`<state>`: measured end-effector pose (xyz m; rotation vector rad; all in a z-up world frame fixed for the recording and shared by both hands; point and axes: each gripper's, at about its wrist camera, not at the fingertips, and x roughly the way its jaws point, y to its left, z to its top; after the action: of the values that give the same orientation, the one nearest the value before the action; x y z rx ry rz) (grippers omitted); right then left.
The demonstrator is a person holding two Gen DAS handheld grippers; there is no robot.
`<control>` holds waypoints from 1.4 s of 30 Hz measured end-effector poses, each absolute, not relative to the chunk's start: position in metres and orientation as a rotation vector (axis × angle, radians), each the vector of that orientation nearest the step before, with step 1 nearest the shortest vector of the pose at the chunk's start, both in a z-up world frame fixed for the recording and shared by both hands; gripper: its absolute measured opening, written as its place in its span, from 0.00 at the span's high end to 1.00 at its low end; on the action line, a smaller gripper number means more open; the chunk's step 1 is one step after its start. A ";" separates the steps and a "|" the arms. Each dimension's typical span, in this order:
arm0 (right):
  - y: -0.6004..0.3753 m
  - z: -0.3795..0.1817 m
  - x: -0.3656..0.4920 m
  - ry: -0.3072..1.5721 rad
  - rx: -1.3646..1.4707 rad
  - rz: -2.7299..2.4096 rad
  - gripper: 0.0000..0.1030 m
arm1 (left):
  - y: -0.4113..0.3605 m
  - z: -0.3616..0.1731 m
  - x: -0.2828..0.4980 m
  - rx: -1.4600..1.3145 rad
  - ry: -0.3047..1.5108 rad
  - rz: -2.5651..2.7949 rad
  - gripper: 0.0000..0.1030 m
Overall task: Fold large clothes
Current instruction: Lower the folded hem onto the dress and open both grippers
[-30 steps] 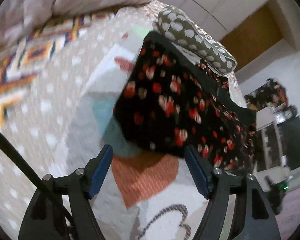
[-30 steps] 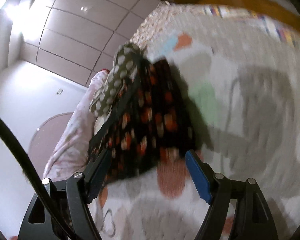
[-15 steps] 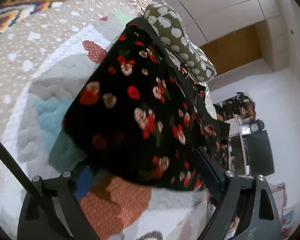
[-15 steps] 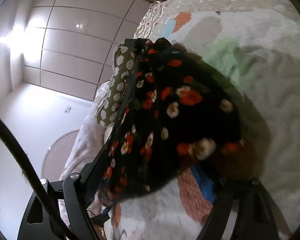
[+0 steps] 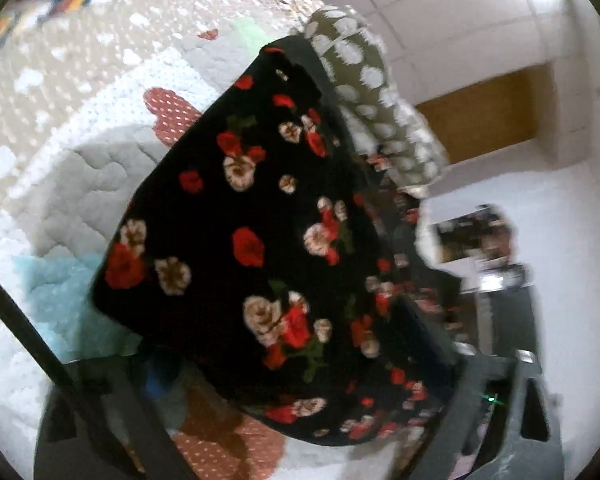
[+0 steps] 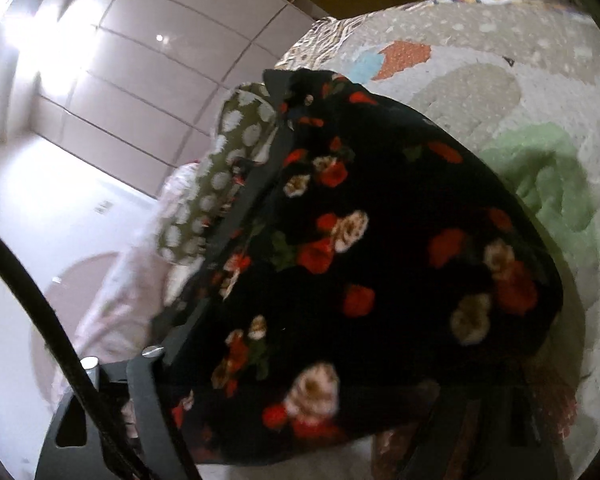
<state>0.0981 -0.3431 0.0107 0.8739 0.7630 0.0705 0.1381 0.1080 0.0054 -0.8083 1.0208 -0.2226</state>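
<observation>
A folded black garment with red and cream flowers (image 5: pixel 260 248) lies on the quilted bed cover (image 5: pixel 80 152) and fills the middle of both views; it also shows in the right wrist view (image 6: pixel 380 264). My left gripper (image 5: pixel 300 392) reaches around its near edge, with the jaws wide apart and the cloth over them, hiding the fingertips. My right gripper (image 6: pixel 320 412) stands the same way at the garment's other side, with its jaws spread under or around the cloth. Whether either one pinches the cloth is hidden.
An olive cushion with white dots (image 5: pixel 372 104) lies right behind the garment, also seen in the right wrist view (image 6: pixel 228 168). A pale pink pillow (image 6: pixel 116 304) lies beyond it. The patterned quilt (image 6: pixel 500 92) spreads around. Dark furniture (image 5: pixel 484 248) stands off the bed.
Both grippers have moved forward onto the garment. Its near edge, earlier ahead of the open blue pads, now covers the fingers in both views.
</observation>
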 end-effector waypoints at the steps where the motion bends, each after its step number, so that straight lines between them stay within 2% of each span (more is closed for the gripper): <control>1: -0.342 0.008 0.102 0.775 0.869 0.044 0.60 | 0.103 0.008 0.139 -0.746 1.046 -0.190 0.56; 2: -0.347 0.004 0.102 0.782 0.890 0.036 0.66 | 0.098 0.011 0.141 -0.692 1.068 -0.173 0.65; 4: -0.353 -0.001 0.106 0.803 0.977 0.069 0.74 | 0.094 0.021 0.138 -0.658 1.080 -0.163 0.74; 8: -0.354 0.016 0.099 0.800 0.979 0.098 0.78 | 0.091 0.044 0.126 -0.625 1.069 -0.135 0.84; 17: -0.363 0.035 0.051 0.795 1.055 0.185 0.79 | 0.092 0.069 0.087 -0.609 1.086 -0.147 0.85; 21: -0.370 0.036 0.016 0.806 1.055 0.210 0.79 | 0.089 0.069 0.043 -0.565 1.101 -0.154 0.84; 26: -0.374 0.021 -0.028 0.838 1.019 0.206 0.76 | 0.084 0.060 0.007 -0.525 1.100 -0.146 0.78; 30: -0.389 0.009 -0.041 0.856 1.030 0.167 0.62 | 0.095 0.077 -0.020 -0.501 1.053 -0.136 0.72; 32: -0.393 0.017 -0.047 0.845 0.999 0.157 0.61 | 0.107 0.091 -0.037 -0.494 1.003 -0.125 0.51; 34: -0.398 0.026 -0.056 0.843 0.943 0.137 0.59 | 0.125 0.104 -0.056 -0.471 0.940 -0.059 0.39; 37: -0.406 0.041 -0.075 0.830 0.887 0.095 0.56 | 0.149 0.111 -0.080 -0.433 0.901 0.040 0.35; 42: -0.391 0.078 -0.096 0.810 0.734 0.046 0.54 | 0.180 0.096 -0.109 -0.441 0.909 0.126 0.35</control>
<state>-0.0964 -0.3914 0.0780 0.7337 0.8102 0.0465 -0.1093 0.1796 0.0957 -0.4406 0.9091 0.1263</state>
